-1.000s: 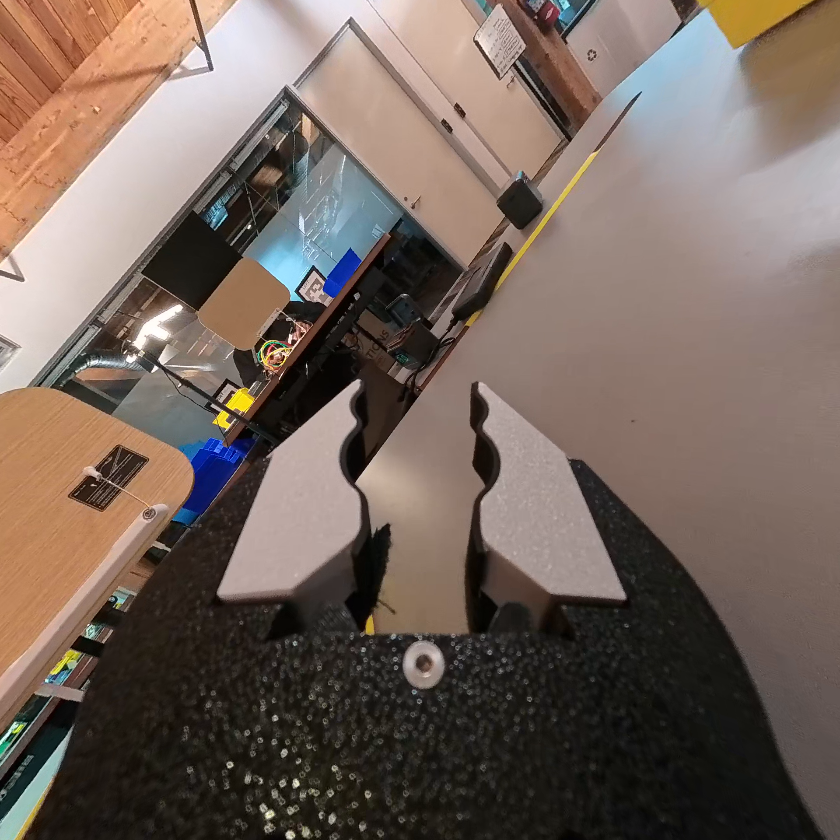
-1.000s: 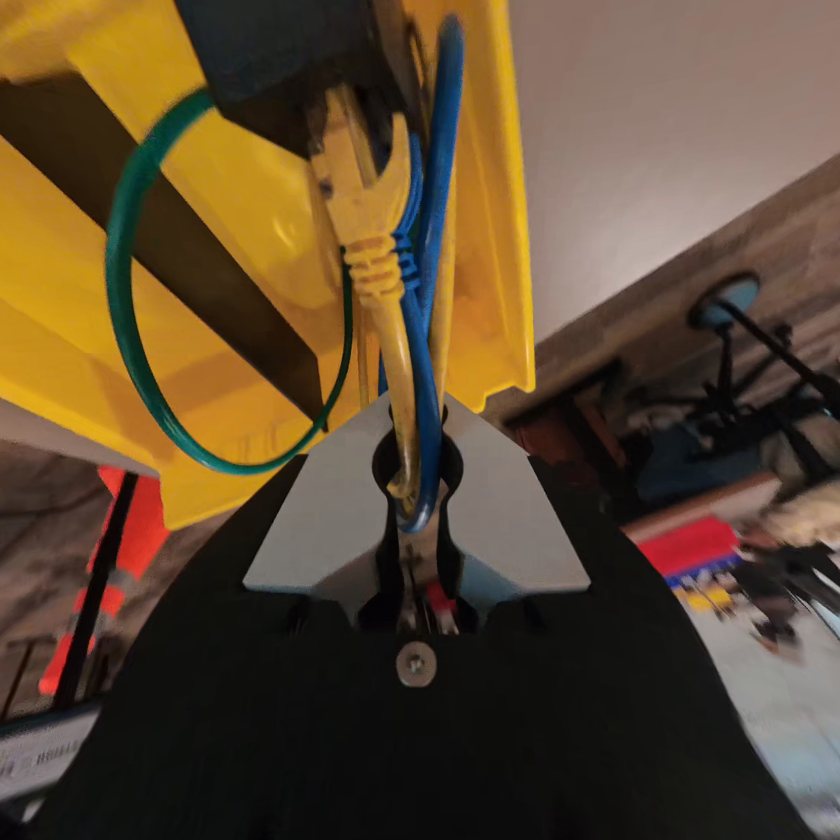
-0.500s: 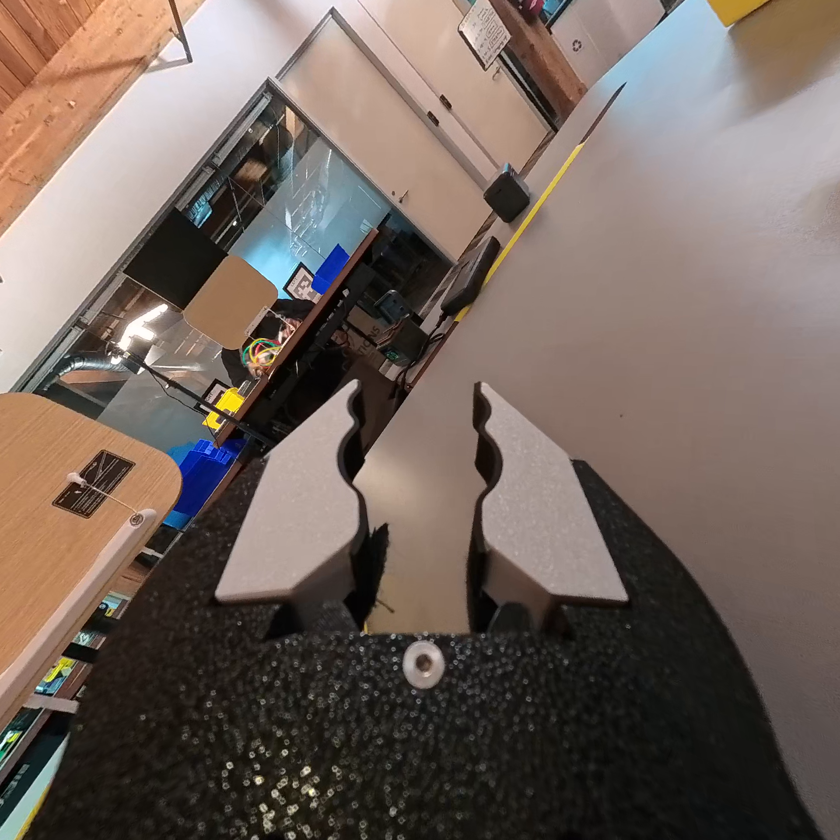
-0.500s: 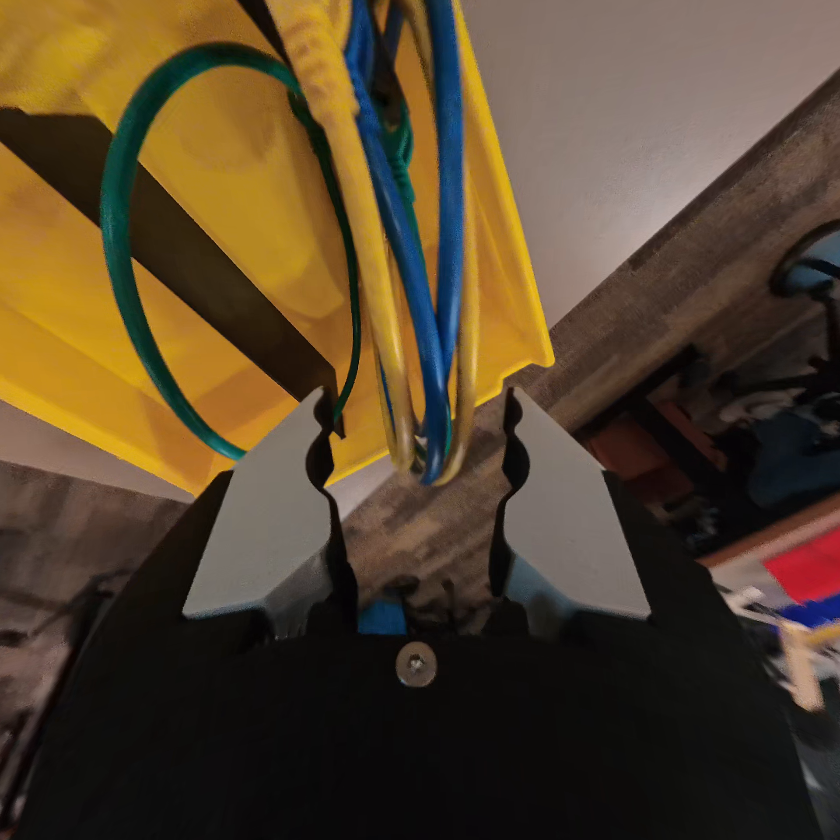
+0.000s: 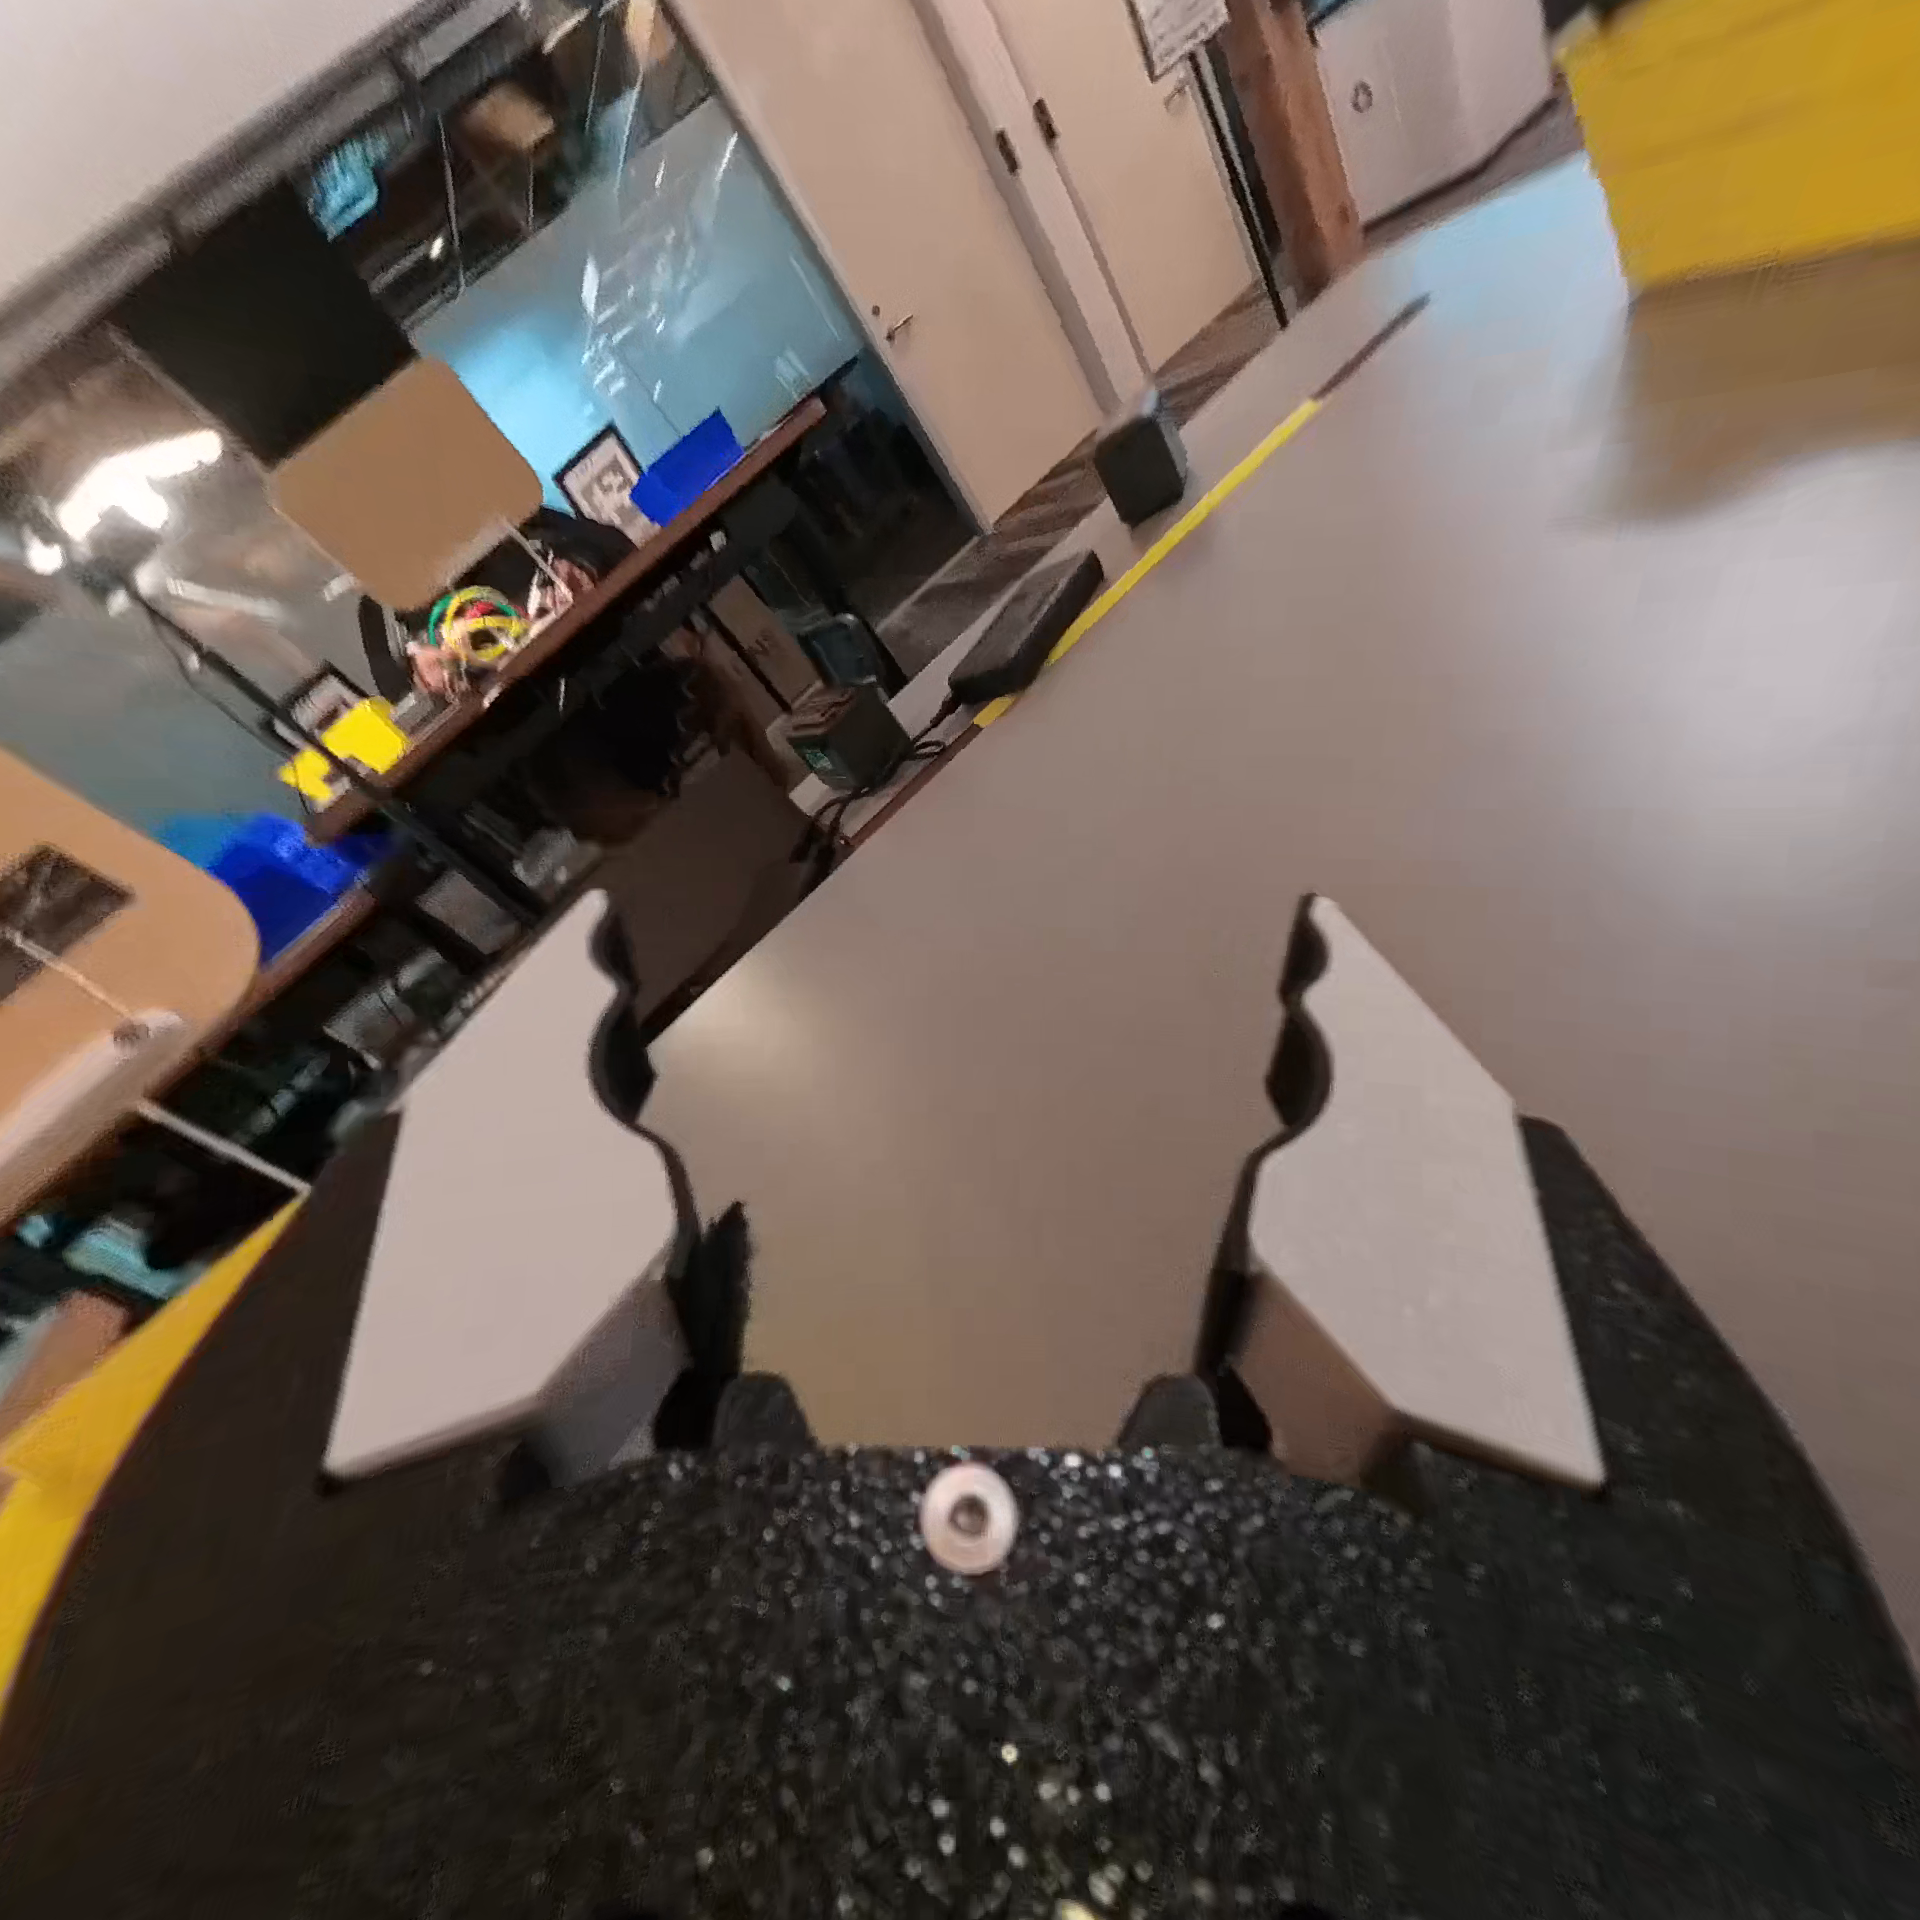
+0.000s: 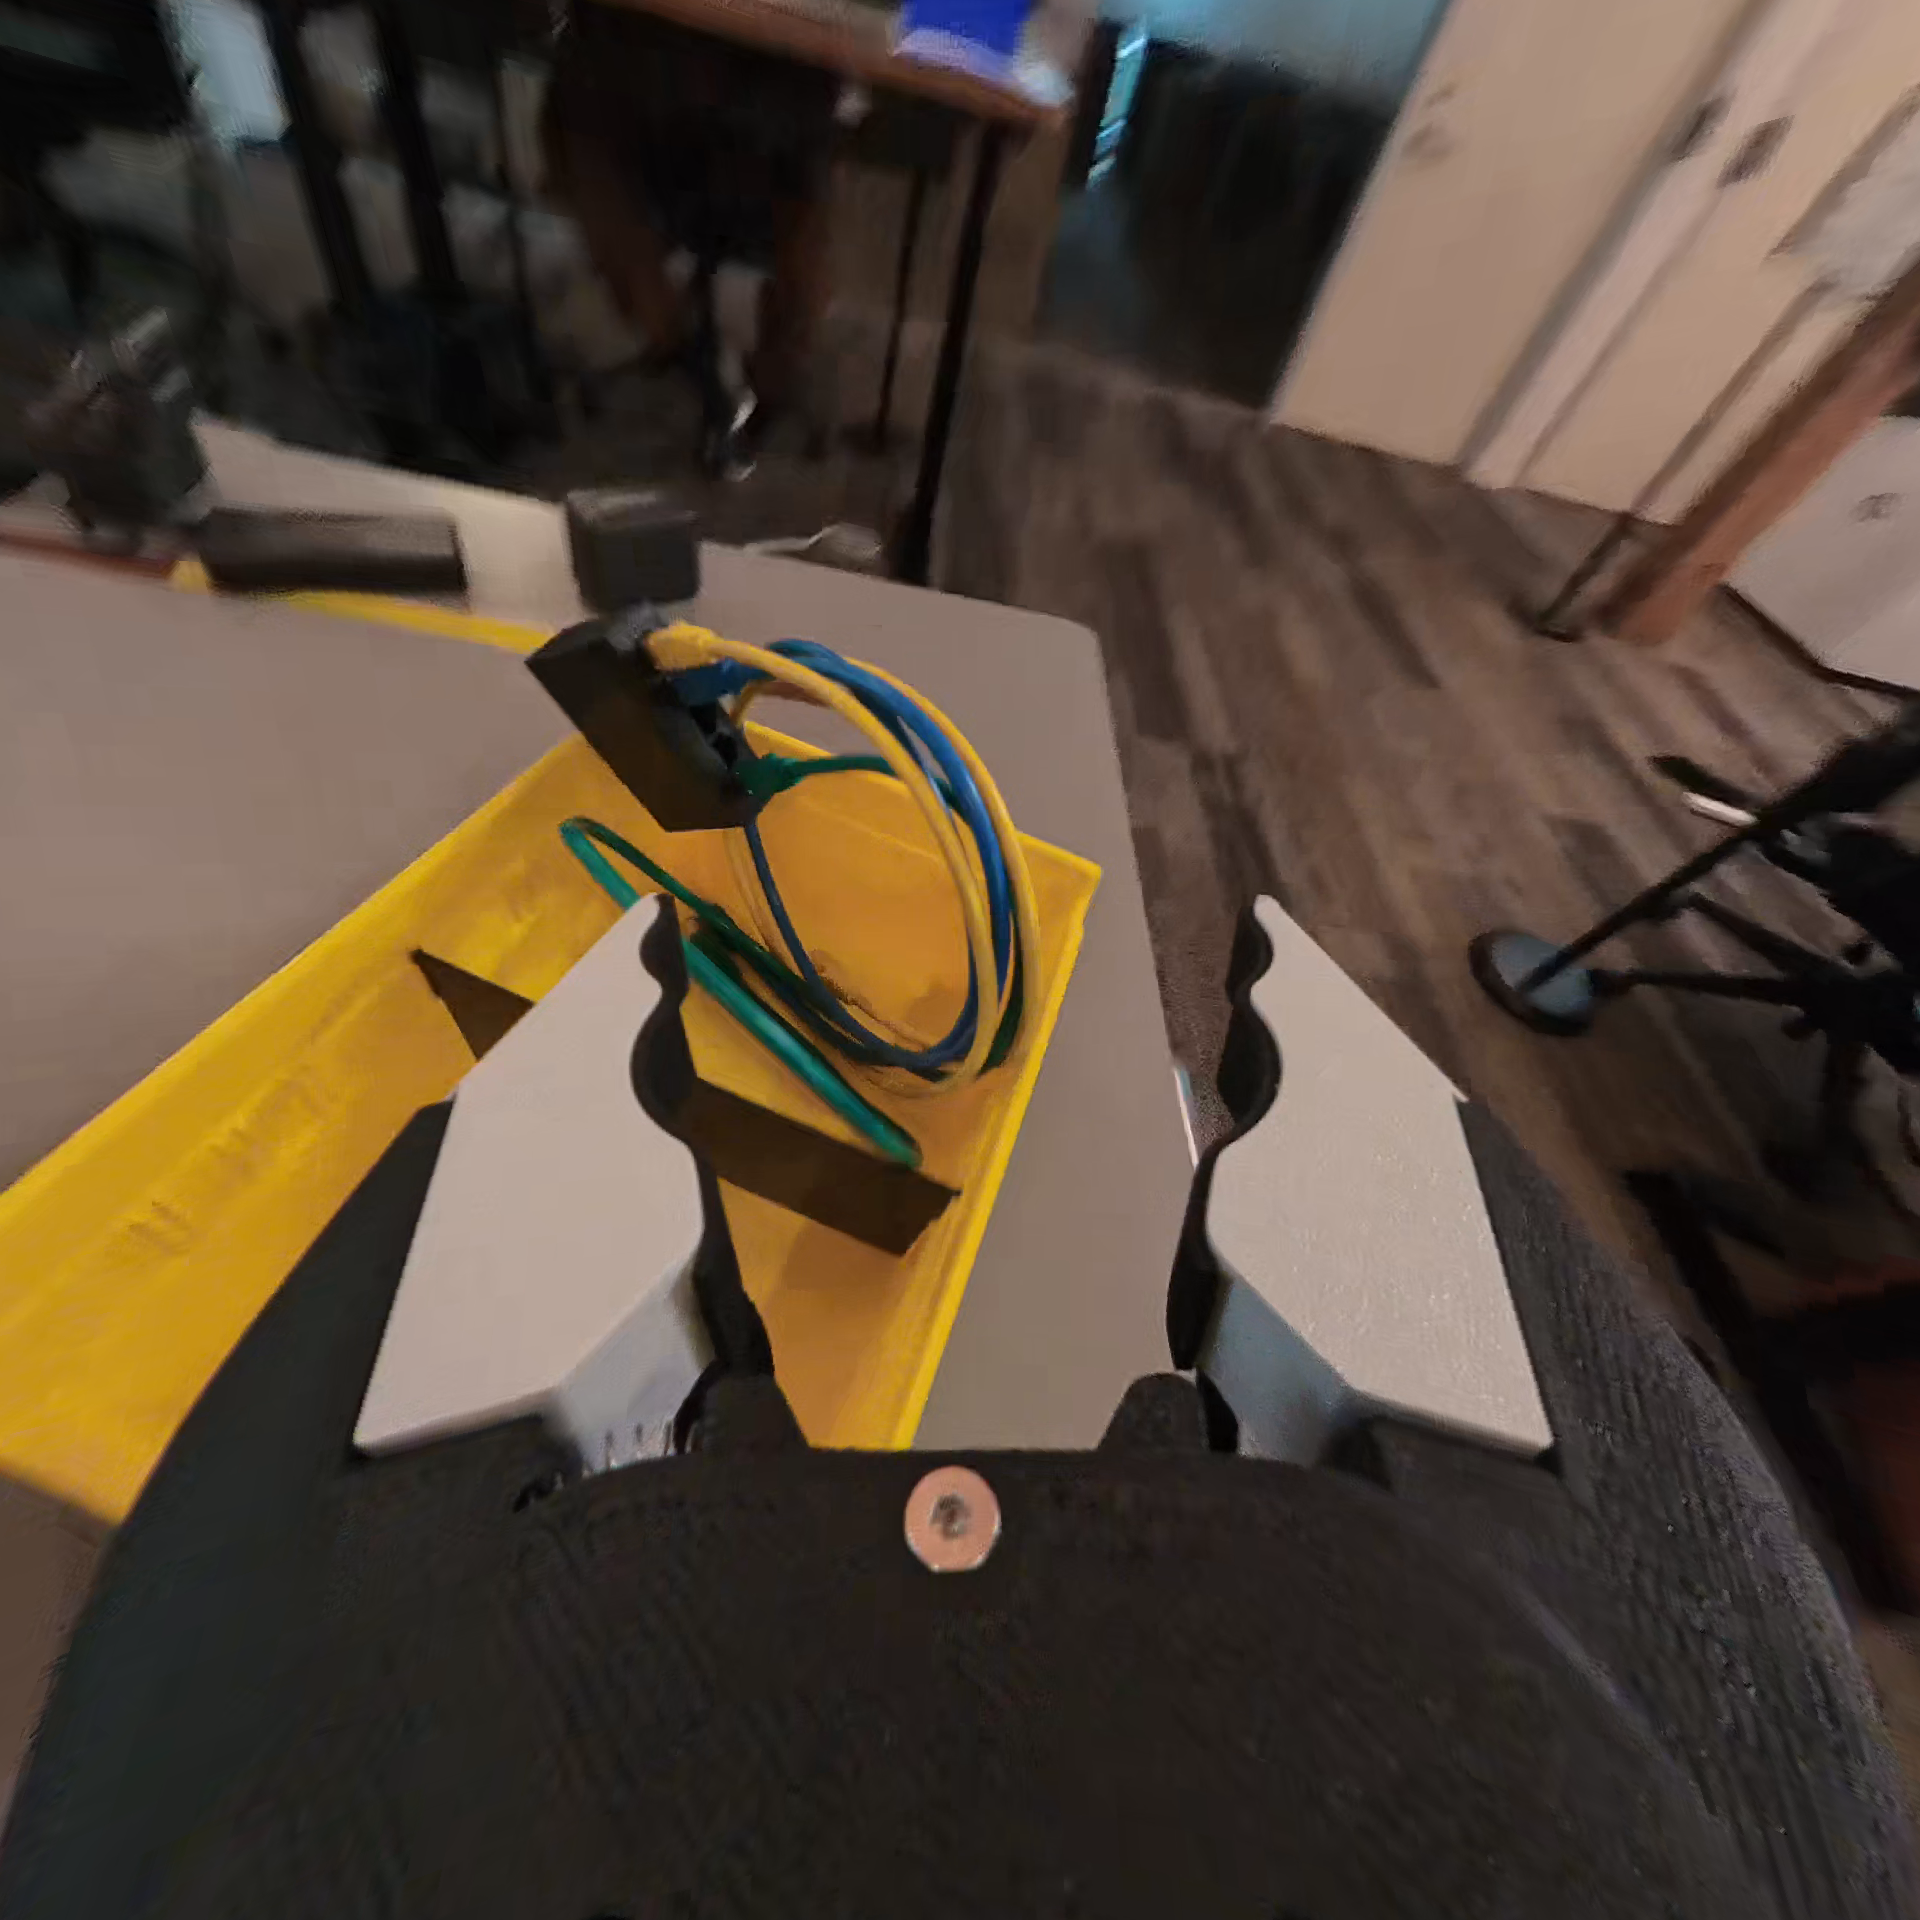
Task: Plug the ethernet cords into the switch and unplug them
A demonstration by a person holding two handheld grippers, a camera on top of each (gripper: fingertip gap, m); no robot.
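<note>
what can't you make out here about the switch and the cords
- Switch ports, right wrist view: its port face is turned away and blurred, so how many cords are seated is unclear.
- Green cord: its near end runs behind the right gripper's finger.
- Yellow bin floor: partly covered by that gripper's body.
- Left wrist view: the bin is cut off by the top right edge; the switch is out of frame. Left gripper holds nothing.
</note>
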